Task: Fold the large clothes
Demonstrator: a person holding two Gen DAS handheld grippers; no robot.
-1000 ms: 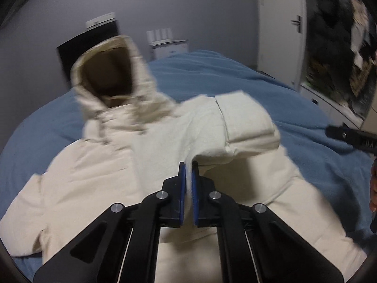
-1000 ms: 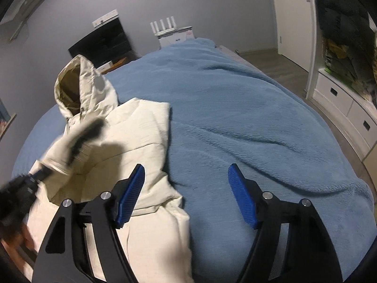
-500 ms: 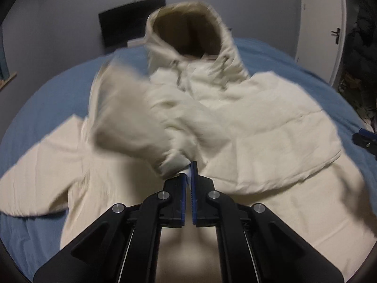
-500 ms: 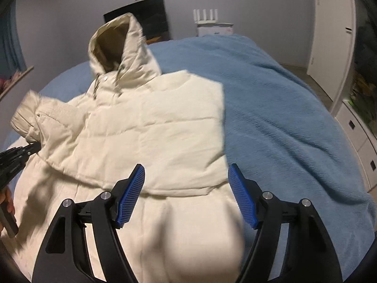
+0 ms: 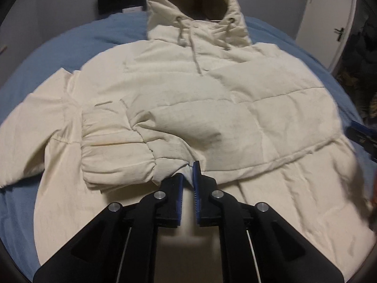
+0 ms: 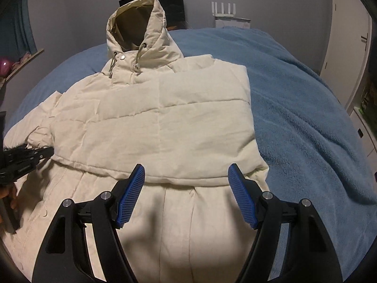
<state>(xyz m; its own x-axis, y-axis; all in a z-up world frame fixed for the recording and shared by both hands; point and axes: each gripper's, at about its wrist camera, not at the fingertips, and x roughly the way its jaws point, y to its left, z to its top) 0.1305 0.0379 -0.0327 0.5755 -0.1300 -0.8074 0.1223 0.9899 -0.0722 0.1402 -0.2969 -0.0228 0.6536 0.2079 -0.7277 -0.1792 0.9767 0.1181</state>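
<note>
A cream hooded puffer jacket [image 5: 212, 89] lies face up on the blue blanket [image 6: 306, 108], hood [image 6: 139, 30] at the far end. One sleeve is folded across the chest, and its cuff [image 5: 122, 155] rests near the middle. My left gripper [image 5: 187, 173] pinches the edge of that cuff, a sliver of white fabric between its jaws, which are just opening. It also shows in the right wrist view as the left gripper [image 6: 26, 158]. My right gripper [image 6: 186, 168] hovers open over the folded sleeve's lower edge, holding nothing. The other sleeve [image 5: 30, 127] lies spread out to the left.
The blanket covers a wide bed with bare room to the jacket's right [image 6: 318, 141]. A dark screen [image 6: 172, 2] and a white router [image 6: 223, 9] stand by the far wall. A white door [image 6: 348, 35] and drawers [image 6: 360, 127] are on the right.
My left gripper has carried the sleeve across the chest and laid it down flat. The right gripper has swung from over the blanket to over the jacket, still open.
</note>
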